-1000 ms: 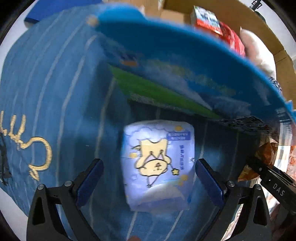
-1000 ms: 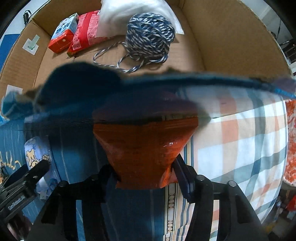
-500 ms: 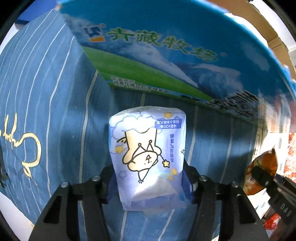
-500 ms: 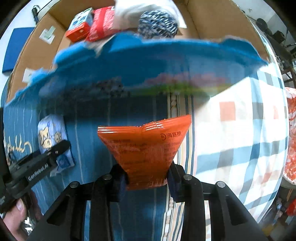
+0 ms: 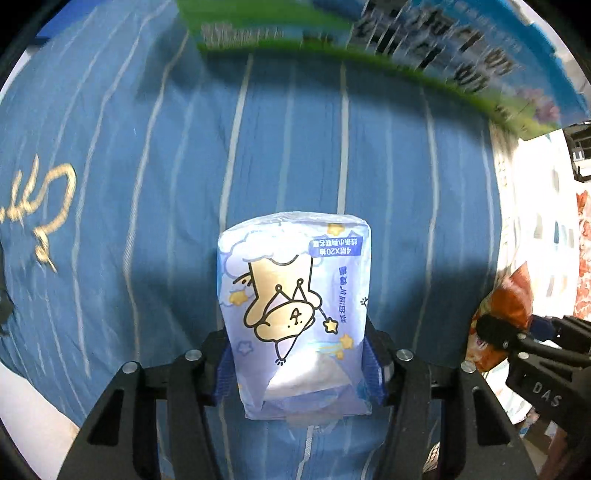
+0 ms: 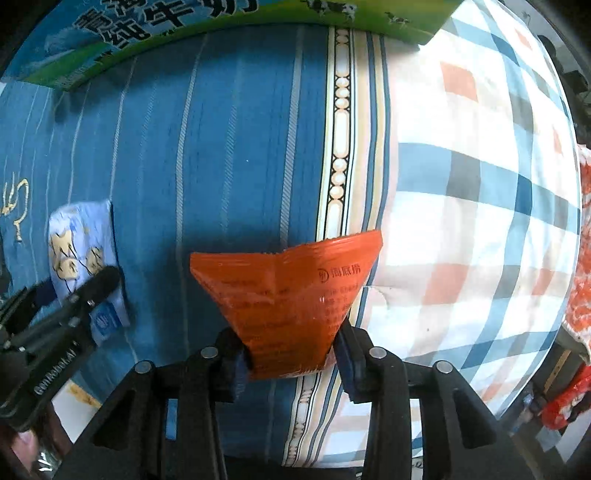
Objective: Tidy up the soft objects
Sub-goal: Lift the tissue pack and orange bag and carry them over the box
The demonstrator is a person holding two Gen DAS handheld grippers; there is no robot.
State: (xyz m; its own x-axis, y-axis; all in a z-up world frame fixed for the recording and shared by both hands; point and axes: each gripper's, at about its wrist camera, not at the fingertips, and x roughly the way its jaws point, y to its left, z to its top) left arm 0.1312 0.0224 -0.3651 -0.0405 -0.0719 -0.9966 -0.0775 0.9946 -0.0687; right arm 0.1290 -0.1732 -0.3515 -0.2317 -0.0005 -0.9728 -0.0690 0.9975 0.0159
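Note:
My left gripper (image 5: 299,369) is shut on a pale blue tissue pack (image 5: 295,310) with a cartoon animal on it, held above the blue striped cloth (image 5: 147,184). The pack also shows in the right wrist view (image 6: 85,266), with the left gripper (image 6: 74,306) on it. My right gripper (image 6: 291,362) is shut on an orange snack packet (image 6: 291,295), held above the cloth. That packet shows at the right edge of the left wrist view (image 5: 502,317), with the right gripper (image 5: 491,332) on it.
A blue and green printed carton wall (image 5: 406,44) runs along the top of both views; it shows in the right wrist view (image 6: 166,26) too. A plaid blue, white and orange cloth (image 6: 480,184) lies to the right. A red patterned item (image 6: 583,258) sits at the far right edge.
Both grippers have pulled back and down from the carton; its cardboard inside is out of sight. The left gripper, open a second ago, closed on the tissue pack. The right kept the orange packet.

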